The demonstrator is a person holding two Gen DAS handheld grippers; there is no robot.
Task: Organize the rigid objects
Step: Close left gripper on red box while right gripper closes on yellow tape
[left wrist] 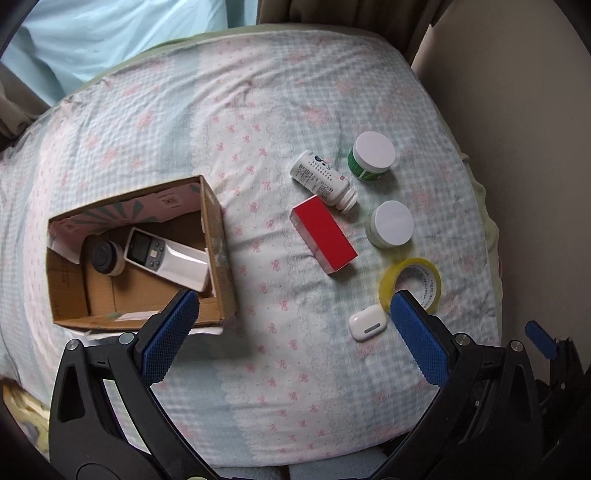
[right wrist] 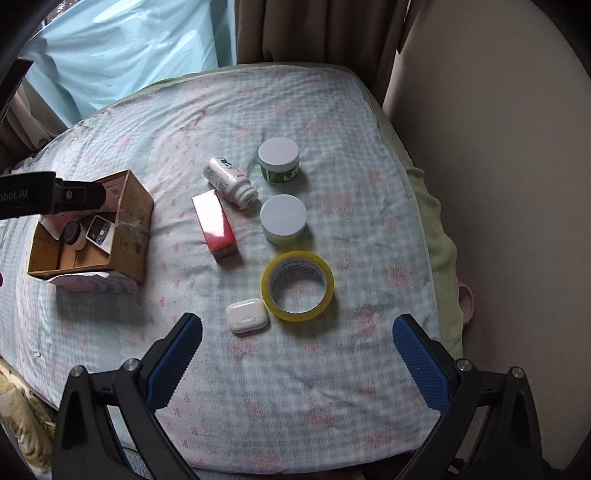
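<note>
A cardboard box [left wrist: 216,254] [right wrist: 135,221] sits on the bed at the left, holding a white remote [left wrist: 166,258] and a dark-lidded jar [left wrist: 105,256]. To its right lie a red box [left wrist: 324,238] [right wrist: 216,227], a tipped white bottle [left wrist: 323,181] [right wrist: 229,182], a green jar [left wrist: 371,155] [right wrist: 279,160], a pale jar [left wrist: 391,229] [right wrist: 283,219], a yellow tape roll [left wrist: 412,282] [right wrist: 297,290] and a white earbud case [left wrist: 367,322] [right wrist: 246,315]. My left gripper [left wrist: 291,306] is open and empty above the bed. My right gripper [right wrist: 297,332] is open and empty near the tape.
The bed [left wrist: 258,110] has a checked sheet with pink bows. Curtains [right wrist: 314,29] and a wall [right wrist: 498,184] stand at the back and right. The left gripper's body [right wrist: 48,197] reaches over the cardboard box in the right wrist view.
</note>
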